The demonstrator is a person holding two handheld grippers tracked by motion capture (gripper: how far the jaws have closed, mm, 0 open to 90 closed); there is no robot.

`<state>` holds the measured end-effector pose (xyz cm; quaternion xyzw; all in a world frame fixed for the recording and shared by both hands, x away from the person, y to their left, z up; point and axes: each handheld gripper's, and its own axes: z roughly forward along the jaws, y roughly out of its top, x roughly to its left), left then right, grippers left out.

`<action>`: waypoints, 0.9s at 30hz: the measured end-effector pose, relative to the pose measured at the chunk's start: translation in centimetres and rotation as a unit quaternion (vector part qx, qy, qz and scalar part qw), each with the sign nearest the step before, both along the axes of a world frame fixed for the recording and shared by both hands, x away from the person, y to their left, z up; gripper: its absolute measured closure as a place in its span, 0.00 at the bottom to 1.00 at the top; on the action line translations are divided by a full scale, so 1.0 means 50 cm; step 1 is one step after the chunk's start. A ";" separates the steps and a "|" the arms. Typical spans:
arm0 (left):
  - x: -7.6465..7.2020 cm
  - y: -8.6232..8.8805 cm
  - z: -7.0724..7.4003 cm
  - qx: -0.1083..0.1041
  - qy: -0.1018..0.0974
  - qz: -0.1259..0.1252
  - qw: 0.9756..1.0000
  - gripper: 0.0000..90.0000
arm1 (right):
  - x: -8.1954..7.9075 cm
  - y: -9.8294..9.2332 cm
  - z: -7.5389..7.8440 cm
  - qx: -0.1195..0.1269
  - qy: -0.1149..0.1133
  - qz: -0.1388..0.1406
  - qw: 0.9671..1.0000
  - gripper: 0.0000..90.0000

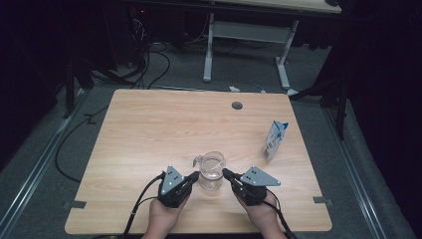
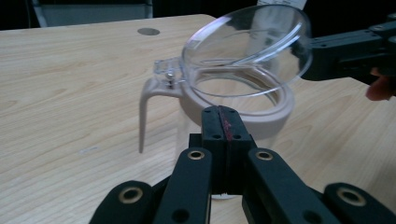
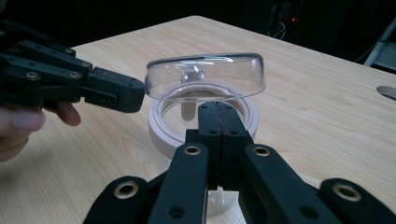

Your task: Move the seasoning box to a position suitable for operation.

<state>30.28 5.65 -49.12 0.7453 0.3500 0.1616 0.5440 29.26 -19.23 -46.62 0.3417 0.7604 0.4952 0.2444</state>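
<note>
Near the table's (image 1: 149,124) front edge, both shut grippers (image 1: 193,176) (image 1: 227,173) flanked the pitcher (image 1: 211,175); its lid (image 2: 247,44) seemingly half-raised, needing closing next.

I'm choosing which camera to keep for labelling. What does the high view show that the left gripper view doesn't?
High view alone: the small carton near the table's right edge, both hands with both claws, the floor and cables. Left gripper view alone: the jug's white handle and lid hinge up close, and its own left claw with jaws together. Both: the clear jug with its lid tipped up, the wooden table.
</note>
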 end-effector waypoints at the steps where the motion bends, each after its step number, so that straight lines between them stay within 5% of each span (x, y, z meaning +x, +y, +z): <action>1: 0.000 0.000 0.000 0.000 0.000 0.000 1.000 1.00 | 0.000 0.000 0.000 0.000 0.000 0.000 1.000 1.00; 27: 0.001 -0.018 0.006 -0.020 -0.005 -0.008 1.000 1.00 | 0.012 0.009 -0.015 0.005 0.011 0.003 1.000 1.00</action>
